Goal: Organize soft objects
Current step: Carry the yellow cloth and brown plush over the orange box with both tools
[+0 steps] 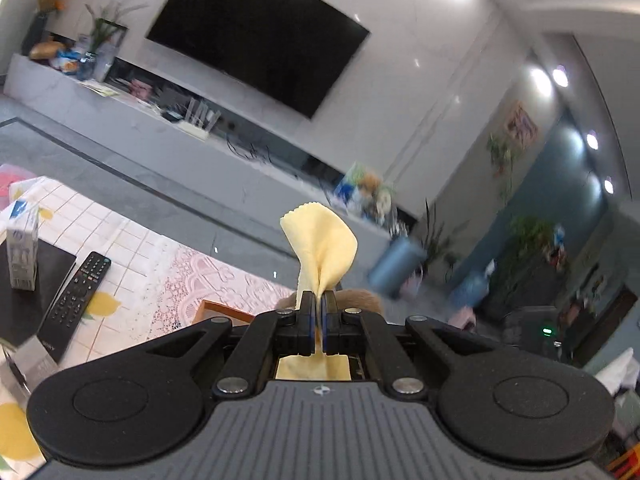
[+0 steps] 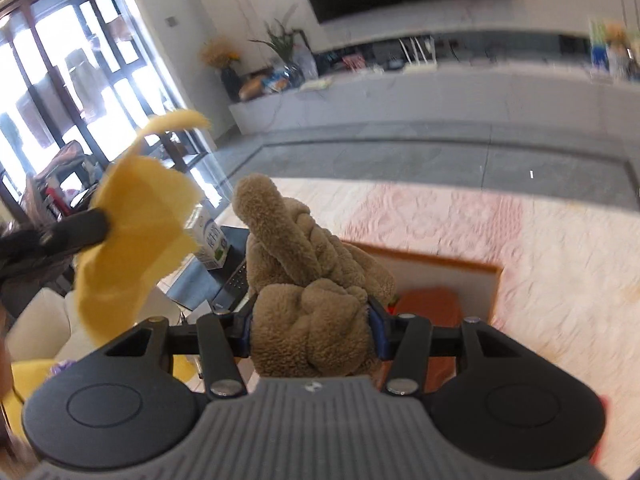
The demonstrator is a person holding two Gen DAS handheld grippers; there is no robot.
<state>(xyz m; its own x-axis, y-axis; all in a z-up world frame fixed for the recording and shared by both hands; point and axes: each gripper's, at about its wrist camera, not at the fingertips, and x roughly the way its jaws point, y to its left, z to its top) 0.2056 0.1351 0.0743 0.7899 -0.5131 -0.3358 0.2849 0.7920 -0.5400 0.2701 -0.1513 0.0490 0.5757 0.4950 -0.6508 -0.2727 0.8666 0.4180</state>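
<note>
My left gripper (image 1: 319,300) is shut on a thin yellow cloth (image 1: 322,246) that sticks up past the fingertips, held in the air above the table. The same cloth (image 2: 136,240) and the left gripper's fingers (image 2: 80,226) show at the left of the right wrist view. My right gripper (image 2: 312,320) is shut on a brown fuzzy soft object (image 2: 308,280), a bunched plush or fleece piece, held above an orange-rimmed box (image 2: 440,264). A bit of the brown object (image 1: 360,298) peeks behind the left fingers.
The table carries a tiled lemon-print cloth (image 1: 120,240) and a pink lace mat (image 2: 520,232). A black remote (image 1: 76,296), a milk carton (image 1: 22,248) and a dark flat item (image 1: 24,292) lie at the left. A TV wall and cabinet stand beyond.
</note>
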